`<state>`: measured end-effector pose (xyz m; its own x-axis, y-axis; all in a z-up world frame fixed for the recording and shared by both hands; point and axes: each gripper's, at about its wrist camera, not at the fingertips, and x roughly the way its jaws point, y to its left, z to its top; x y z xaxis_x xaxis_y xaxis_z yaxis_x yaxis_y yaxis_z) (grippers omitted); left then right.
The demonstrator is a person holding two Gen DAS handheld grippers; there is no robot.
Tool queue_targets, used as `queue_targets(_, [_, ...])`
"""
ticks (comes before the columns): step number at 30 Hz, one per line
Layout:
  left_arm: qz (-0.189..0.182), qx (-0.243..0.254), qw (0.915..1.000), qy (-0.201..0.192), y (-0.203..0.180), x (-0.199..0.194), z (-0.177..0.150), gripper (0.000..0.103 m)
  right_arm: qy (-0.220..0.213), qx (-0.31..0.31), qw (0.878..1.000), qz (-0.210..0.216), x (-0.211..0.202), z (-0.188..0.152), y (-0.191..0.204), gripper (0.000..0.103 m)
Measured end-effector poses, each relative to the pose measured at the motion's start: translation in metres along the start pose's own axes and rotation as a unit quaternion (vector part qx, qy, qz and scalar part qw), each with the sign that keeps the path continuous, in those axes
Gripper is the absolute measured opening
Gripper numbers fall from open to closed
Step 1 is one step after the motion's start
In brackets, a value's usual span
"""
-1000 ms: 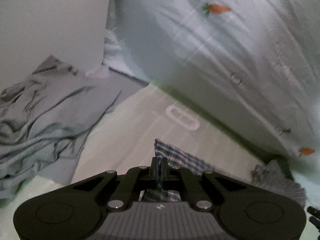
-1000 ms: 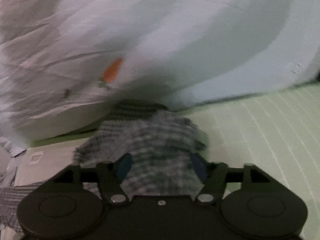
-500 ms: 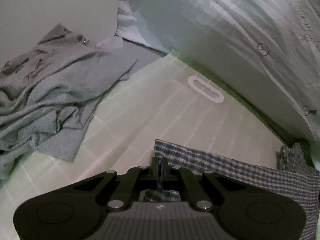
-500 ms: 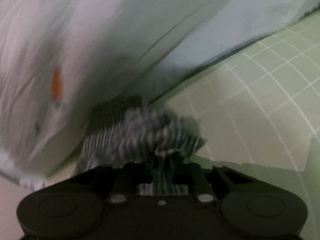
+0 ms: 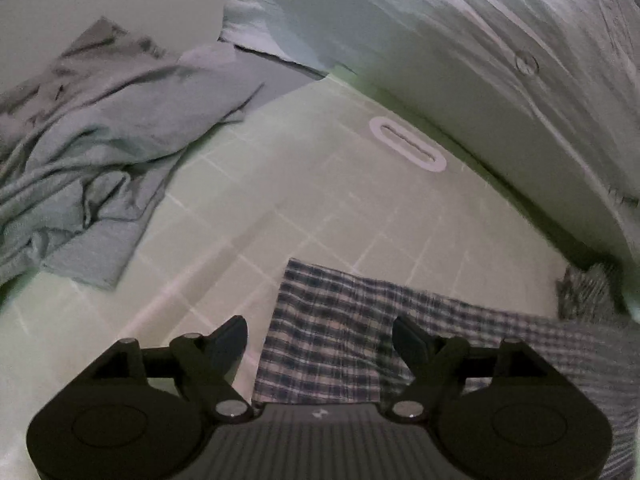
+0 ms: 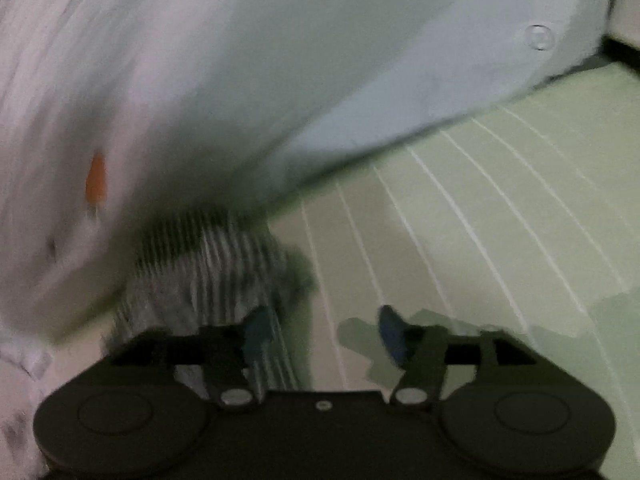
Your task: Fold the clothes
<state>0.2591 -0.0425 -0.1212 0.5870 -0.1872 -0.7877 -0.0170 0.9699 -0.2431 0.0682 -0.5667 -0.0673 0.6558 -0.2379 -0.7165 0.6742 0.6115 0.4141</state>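
Plaid shorts (image 5: 360,336) lie flat on the green gridded mat (image 5: 300,184), reaching toward 3 o'clock beneath the left gripper (image 5: 320,334), whose fingers are spread, while the right gripper (image 6: 320,330), likewise spread, hovers beside their bunched end (image 6: 208,268), with a grey garment (image 5: 88,152) crumpled at 10 o'clock.

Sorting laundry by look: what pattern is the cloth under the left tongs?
The cloth is a dark-and-light plaid check, clearest in the left wrist view.

Woven checked cloth is seen in the plaid garment (image 5: 360,332), lower centre. Soft, creased knit is shown by the grey garment (image 5: 92,152), left. The gridded mat (image 5: 304,184) looks smooth and matt
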Motion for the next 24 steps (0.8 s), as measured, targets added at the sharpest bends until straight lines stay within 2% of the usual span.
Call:
queue_targets(1, [0.003, 0.010, 0.9999, -0.002, -0.004, 0.000, -0.002, 0.074, 0.000, -0.007, 1.000, -0.013, -0.011, -0.011, 0.001, 0.078])
queue_targets(2, [-0.001, 0.015, 0.9999, -0.001, -0.007, 0.000, -0.003, 0.057, -0.001, -0.009, 1.000, -0.022, -0.020, -0.021, 0.001, 0.079])
queue_targets(3, [-0.008, 0.016, 0.9998, 0.002, -0.009, -0.001, -0.003, 0.046, -0.003, -0.012, 0.999, -0.030, -0.029, -0.031, 0.001, 0.081])
queue_targets(4, [-0.021, 0.016, 0.9996, 0.006, -0.011, -0.002, -0.004, 0.021, 0.000, -0.017, 0.999, -0.037, -0.037, -0.039, -0.001, 0.083])
queue_targets(5, [-0.038, 0.013, 0.9991, 0.013, -0.014, -0.003, -0.004, 0.015, 0.002, -0.022, 0.999, -0.044, -0.045, -0.047, -0.002, 0.083])
queue_targets(7, [-0.074, 0.014, 0.9970, 0.020, -0.022, -0.008, -0.004, 0.011, 0.008, -0.033, 0.998, -0.059, -0.061, -0.062, -0.004, 0.084])
queue_targets(10, [-0.121, 0.058, 0.9909, 0.010, -0.051, -0.029, -0.012, 0.009, 0.010, -0.038, 0.997, -0.074, -0.083, -0.081, -0.009, 0.084])
queue_targets(14, [-0.153, 0.112, 0.9815, 0.024, -0.089, -0.047, -0.043, 0.008, -0.001, -0.011, 0.997, -0.070, -0.106, -0.096, -0.021, 0.084])
queue_targets(18, [-0.184, 0.166, 0.9680, 0.038, -0.127, -0.066, -0.074, 0.009, -0.013, -0.011, 0.997, -0.070, -0.125, -0.108, -0.027, 0.084])
queue_targets(19, [-0.192, 0.180, 0.9640, 0.041, -0.136, -0.070, -0.082, 0.014, -0.017, -0.012, 0.997, -0.071, -0.130, -0.111, -0.029, 0.084])
queue_targets(21, [-0.207, 0.207, 0.9551, 0.048, -0.155, -0.079, -0.097, 0.042, -0.023, -0.009, 0.997, -0.070, -0.135, -0.113, -0.030, 0.084])
queue_targets(22, [-0.214, 0.220, 0.9503, 0.051, -0.164, -0.084, -0.105, 0.076, -0.024, -0.007, 0.997, -0.070, -0.138, -0.115, -0.030, 0.084])
queue_targets(23, [-0.222, 0.233, 0.9453, 0.055, -0.174, -0.089, -0.113, 0.095, -0.026, -0.008, 0.997, -0.069, -0.140, -0.117, -0.029, 0.084])
queue_targets(24, [-0.229, 0.246, 0.9400, 0.058, -0.183, -0.093, -0.121, 0.096, -0.029, -0.016, 0.997, -0.067, -0.142, -0.119, -0.025, 0.084])
